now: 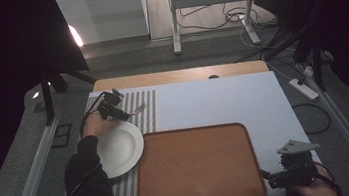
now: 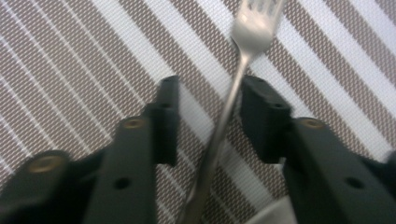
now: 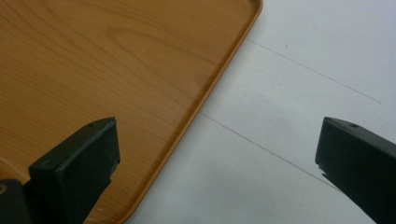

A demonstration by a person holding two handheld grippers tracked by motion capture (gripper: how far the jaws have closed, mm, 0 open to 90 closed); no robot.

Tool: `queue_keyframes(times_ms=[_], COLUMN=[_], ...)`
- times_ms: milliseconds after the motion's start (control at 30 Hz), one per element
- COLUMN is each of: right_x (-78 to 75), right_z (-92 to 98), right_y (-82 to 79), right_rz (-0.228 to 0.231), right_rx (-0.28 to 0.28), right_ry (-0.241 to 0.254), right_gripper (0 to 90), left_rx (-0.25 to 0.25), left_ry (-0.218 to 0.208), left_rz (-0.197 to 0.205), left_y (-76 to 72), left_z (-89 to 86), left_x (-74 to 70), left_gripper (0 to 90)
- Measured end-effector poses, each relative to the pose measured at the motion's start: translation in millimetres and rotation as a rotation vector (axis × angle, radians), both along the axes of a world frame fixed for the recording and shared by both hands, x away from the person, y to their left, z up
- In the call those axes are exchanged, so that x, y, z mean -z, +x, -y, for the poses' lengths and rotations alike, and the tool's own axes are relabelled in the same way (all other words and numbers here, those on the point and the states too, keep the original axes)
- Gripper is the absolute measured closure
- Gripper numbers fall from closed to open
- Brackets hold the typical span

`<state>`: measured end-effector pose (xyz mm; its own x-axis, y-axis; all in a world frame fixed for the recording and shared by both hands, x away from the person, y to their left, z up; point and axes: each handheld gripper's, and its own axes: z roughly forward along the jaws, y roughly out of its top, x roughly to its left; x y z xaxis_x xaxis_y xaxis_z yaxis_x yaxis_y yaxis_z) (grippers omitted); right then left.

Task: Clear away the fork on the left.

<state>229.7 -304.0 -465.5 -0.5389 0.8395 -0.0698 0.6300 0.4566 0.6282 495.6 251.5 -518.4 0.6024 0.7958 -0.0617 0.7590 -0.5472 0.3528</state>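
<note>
Steel fork [image 2: 243, 70] lies on the striped placemat [image 2: 70, 56] just beyond the white plate [image 1: 118, 147], its handle between the open left tongs [image 2: 208, 119]. Thin, stiff, slippery: best pinched mid-handle. Right tongs [image 3: 215, 154] gape empty beside the plate's neighbouring wooden tray [image 3: 93, 60].

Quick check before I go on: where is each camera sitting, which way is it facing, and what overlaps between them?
High view: above the person's side, looking forward and down at the table; forearms, left gripper and right gripper show.
Left gripper view: rides the left gripper, looking down on the striped mat; its jaws flank the fork.
Right gripper view: rides the right gripper, jaws wide apart over the wooden tray corner.
Shared: fork and mat in high and left views; tray in high and right views.
</note>
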Motion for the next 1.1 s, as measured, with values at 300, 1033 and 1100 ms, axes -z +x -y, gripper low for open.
queue_keyframes(times_ms=[300,1033,1100], right_x=[0.1,0.2,0.2], right_z=[-0.4,-0.2,-0.3], right_y=[0.3,0.4,0.5], right_rz=[-0.004,-0.007,-0.007], right_rx=[-0.004,-0.007,-0.007], right_ry=[-0.003,0.000,0.000], right_gripper=[0.4,0.4,0.4], left_rx=[-0.003,0.080,0.096], left_ry=[-0.076,-0.097,-0.098], left_rz=[-0.028,0.064,0.067], left_y=[-1.4,4.1,2.7], left_z=[-13.4,44.5,52.2], left_x=[1.7,-18.0,-21.3], left_gripper=[85.4,85.5,85.5])
